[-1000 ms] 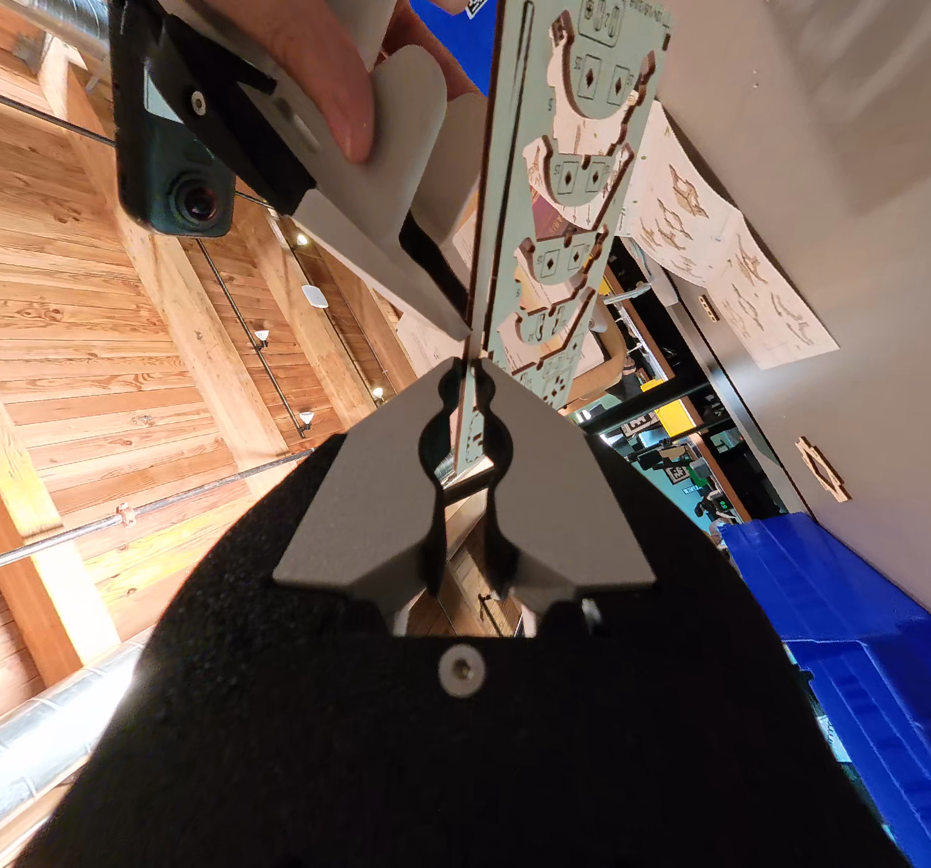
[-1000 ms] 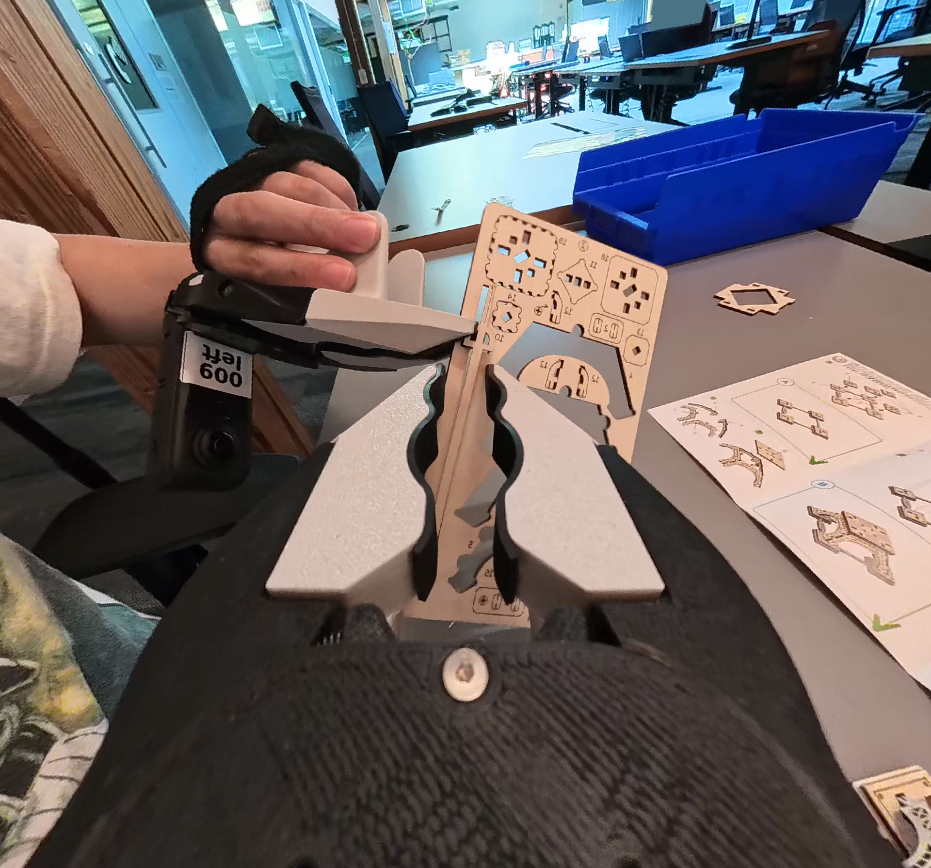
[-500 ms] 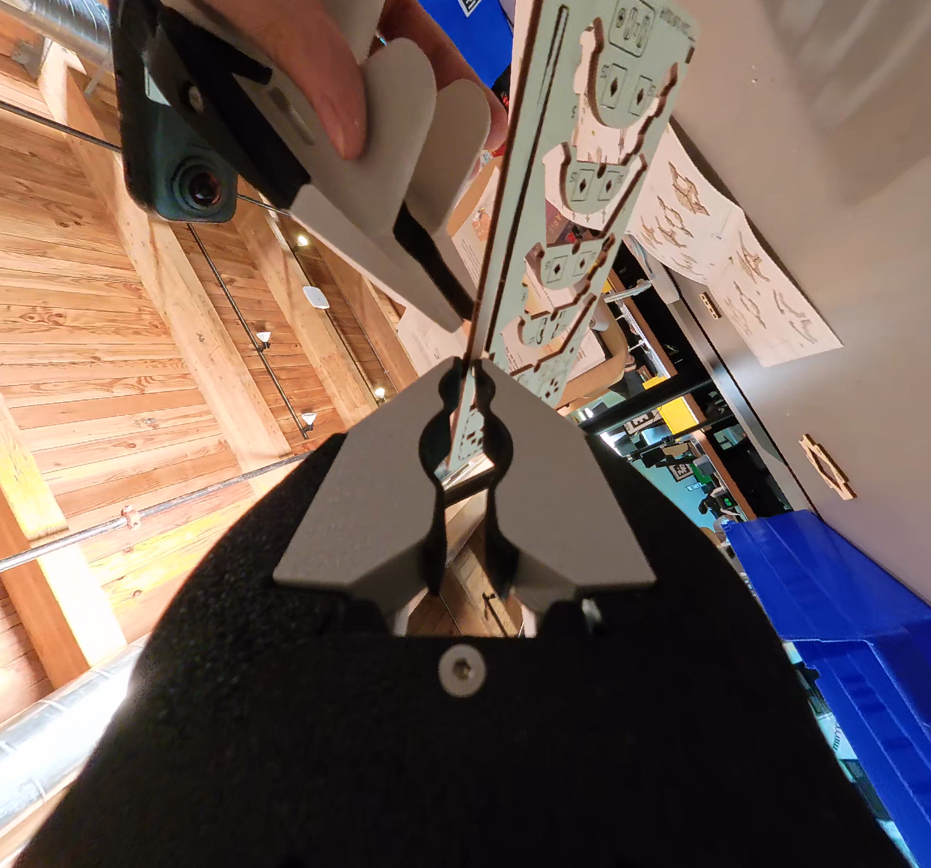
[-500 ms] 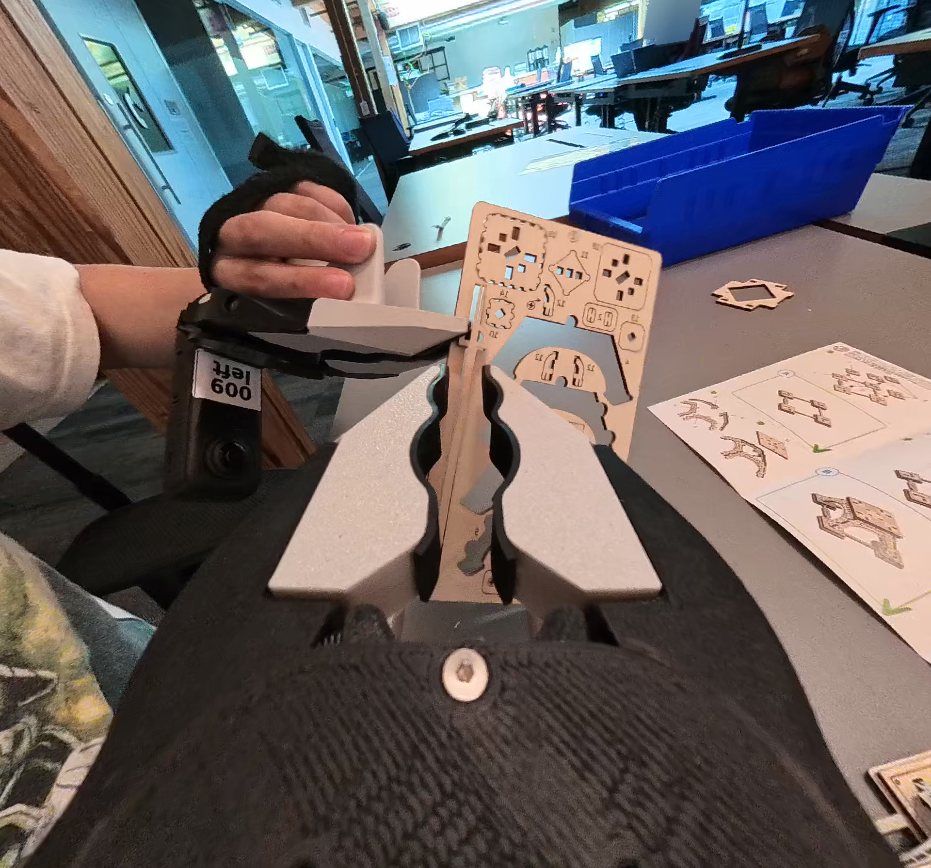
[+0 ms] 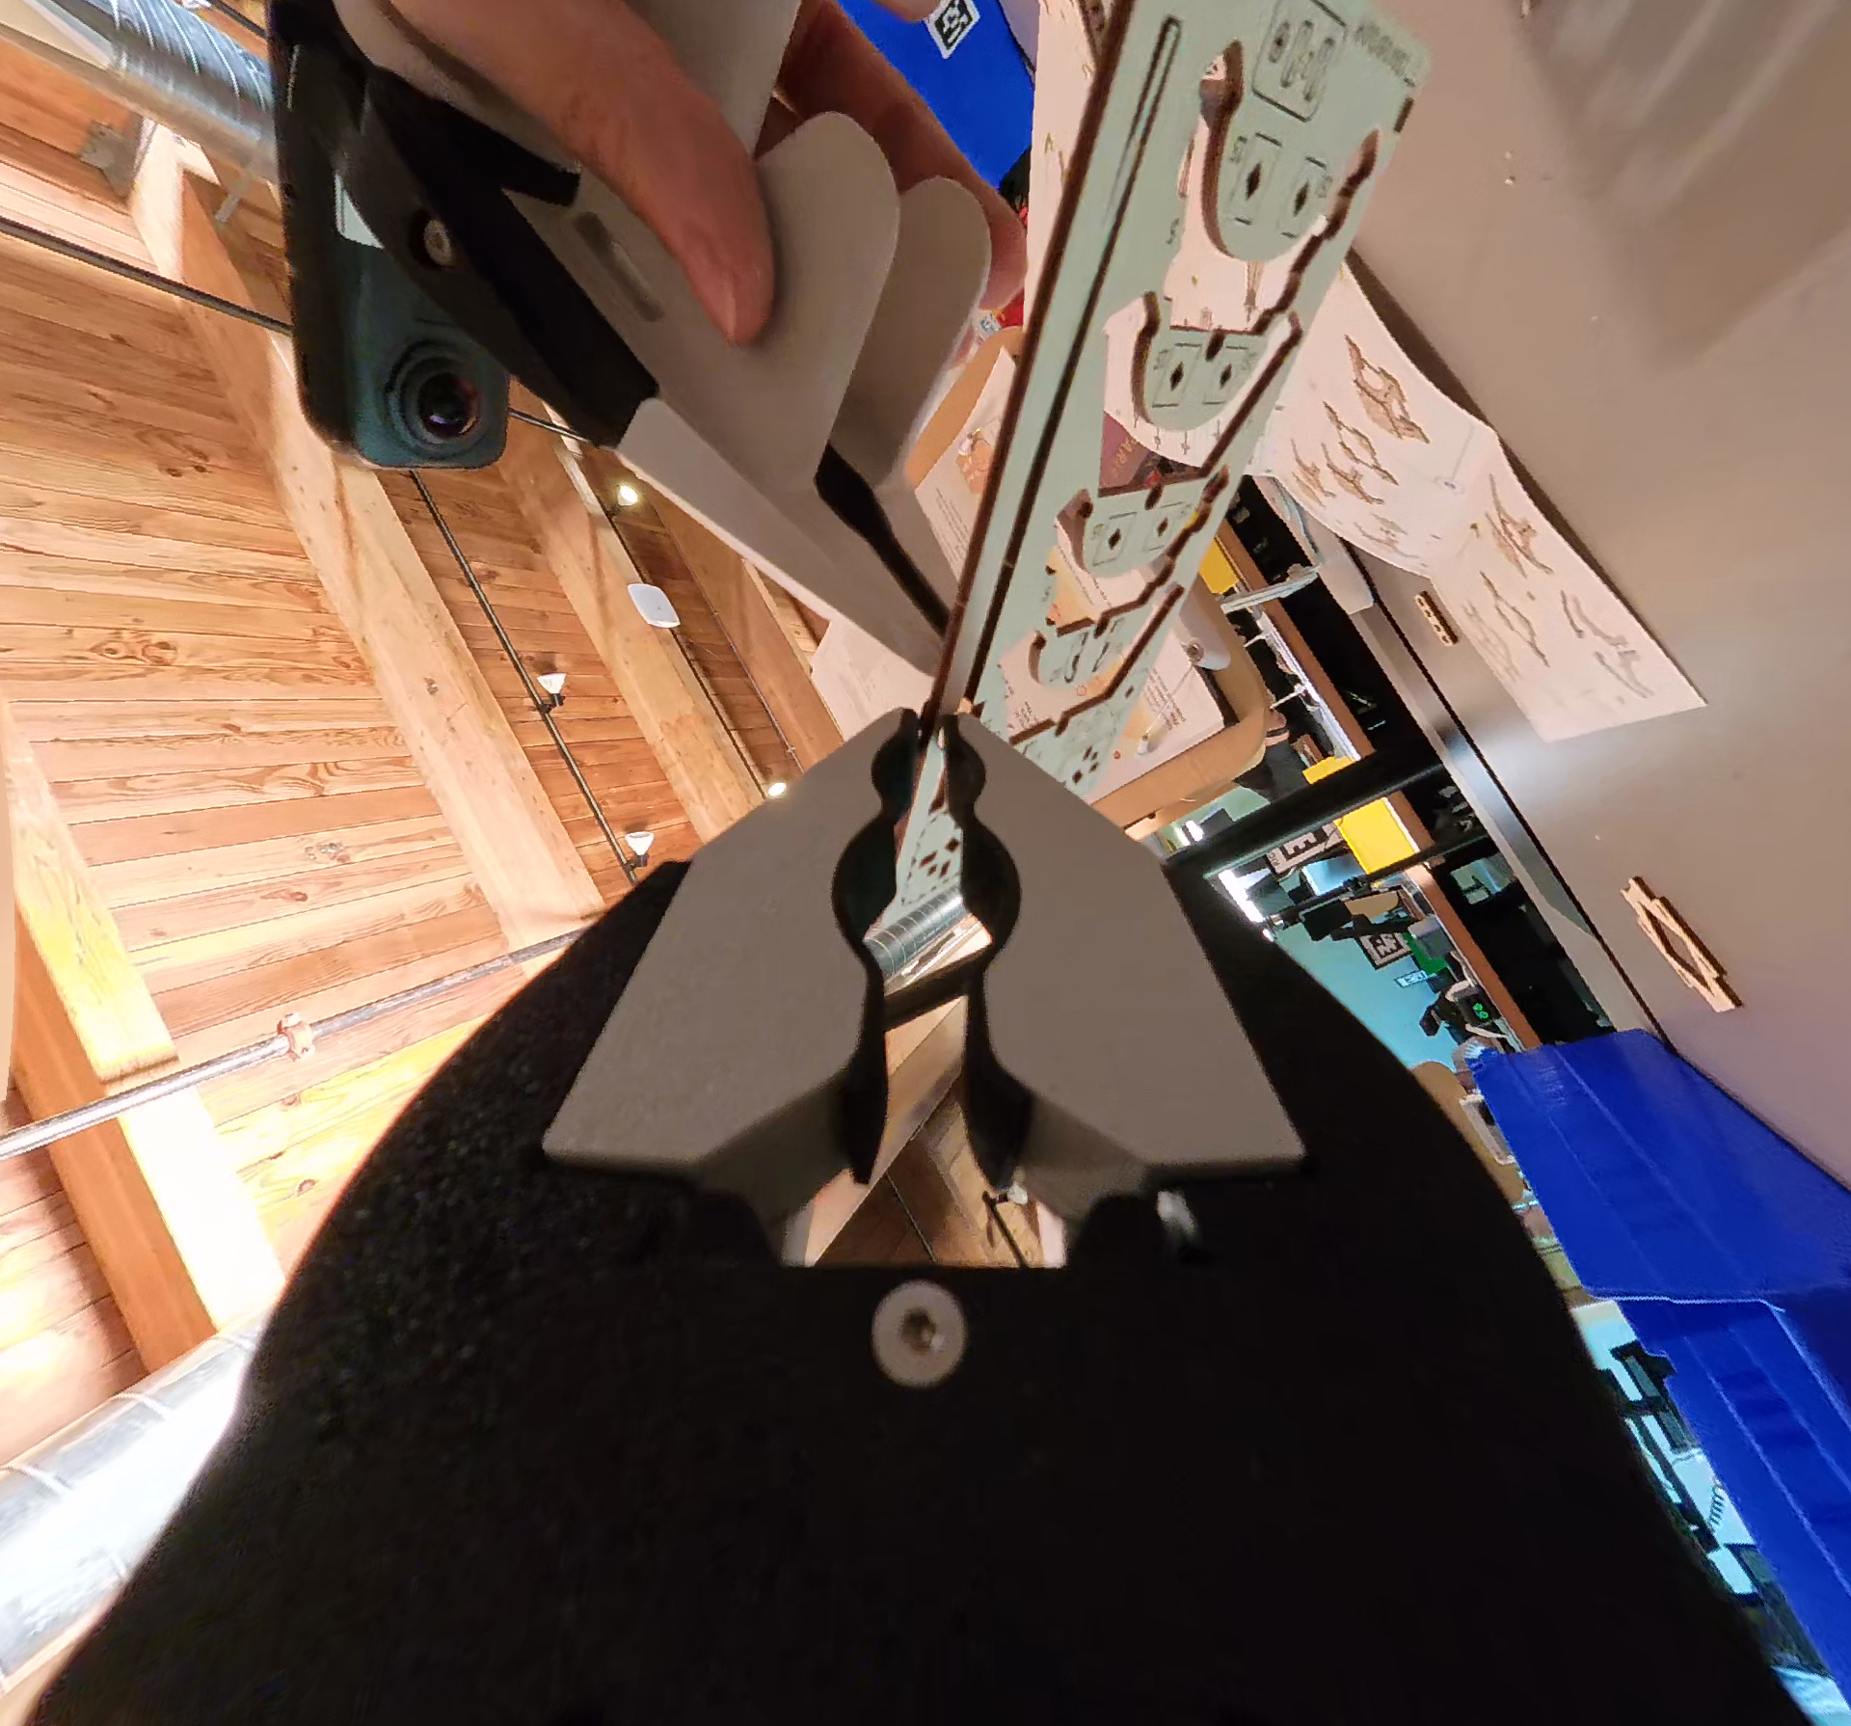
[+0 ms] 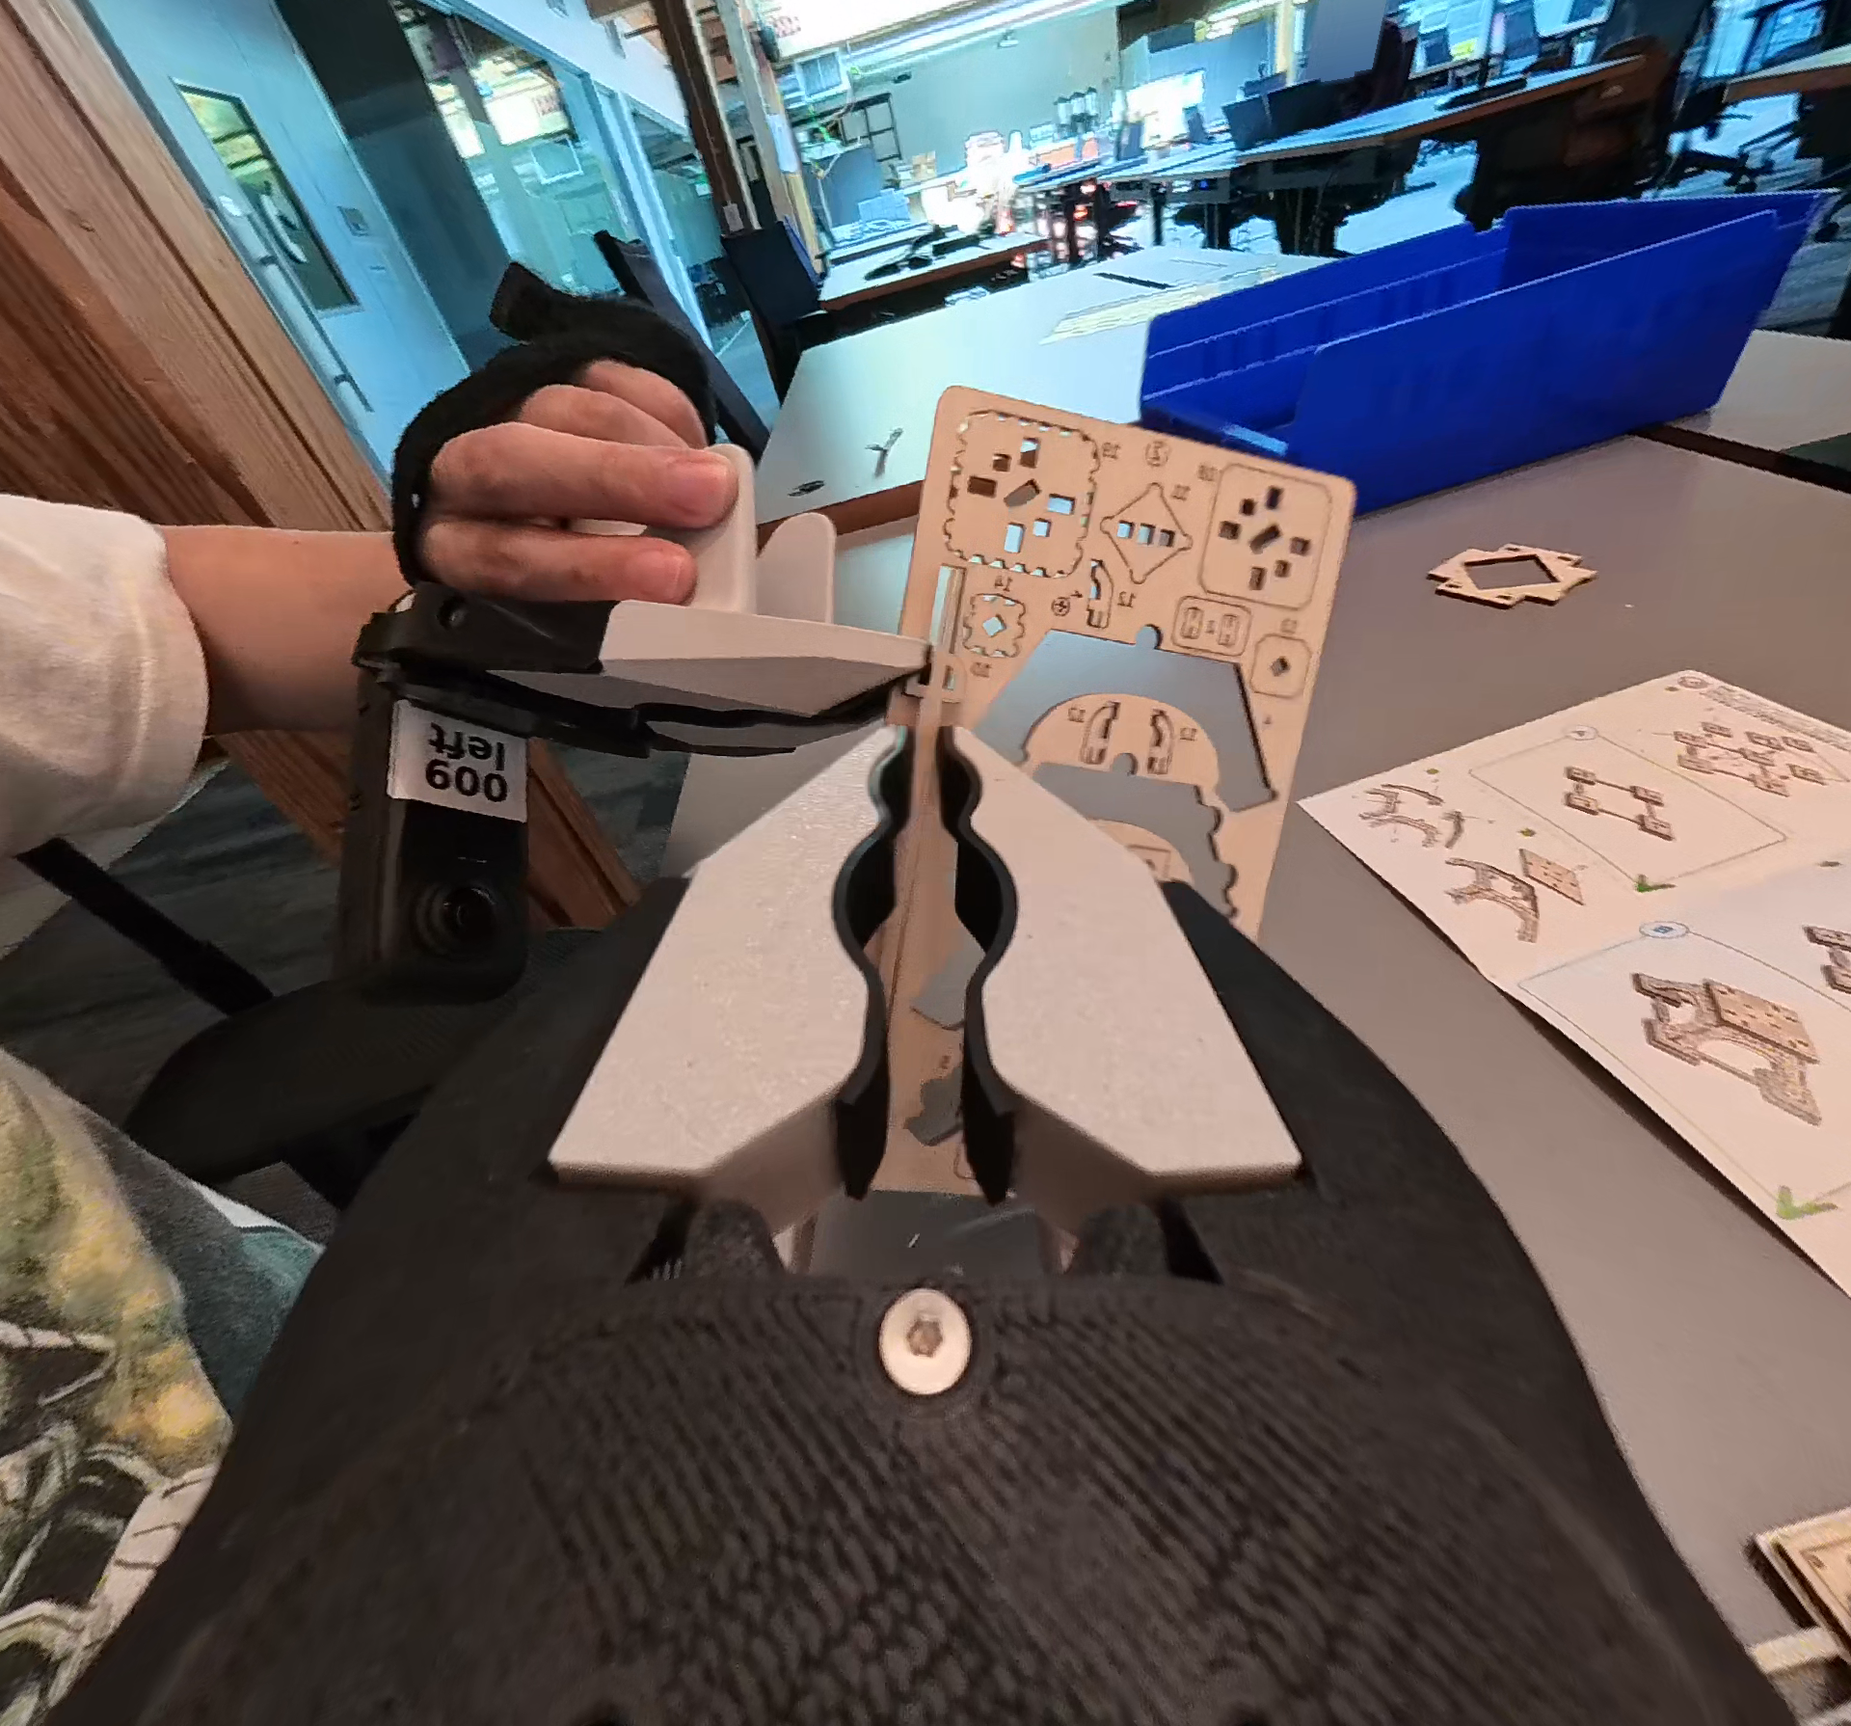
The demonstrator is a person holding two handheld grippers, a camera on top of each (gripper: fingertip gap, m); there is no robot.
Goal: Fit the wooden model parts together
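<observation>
A thin laser-cut wooden parts sheet (image 6: 1132,576) with several cut-outs is held upright above the grey table (image 6: 1502,726). My right gripper (image 6: 923,738) is shut on the sheet's lower left edge. My left gripper (image 6: 927,671) comes in from the left and pinches the same edge just above it. In the left wrist view my left gripper (image 5: 934,726) is shut on the sheet (image 5: 1202,295), which runs up and to the right. My right gripper (image 5: 927,631), held by a hand, grips the sheet just beyond my left fingertips.
A blue bin (image 6: 1502,356) stands at the back of the table. A printed instruction sheet (image 6: 1653,876) lies to the right. A loose diamond-shaped wooden frame (image 6: 1512,576) lies beyond it. Another wooden piece (image 6: 1803,1568) shows at the bottom right corner. Left and right tips are no more than a few centimetres apart. Both grippers' tips are roughly 20 cm from the wooden piece (image 6: 1803,1568).
My right gripper's fingers have closed in tighter on the sheet's edge. The sheet has tilted a little in the left wrist view, and the right gripper has shifted upward there.
</observation>
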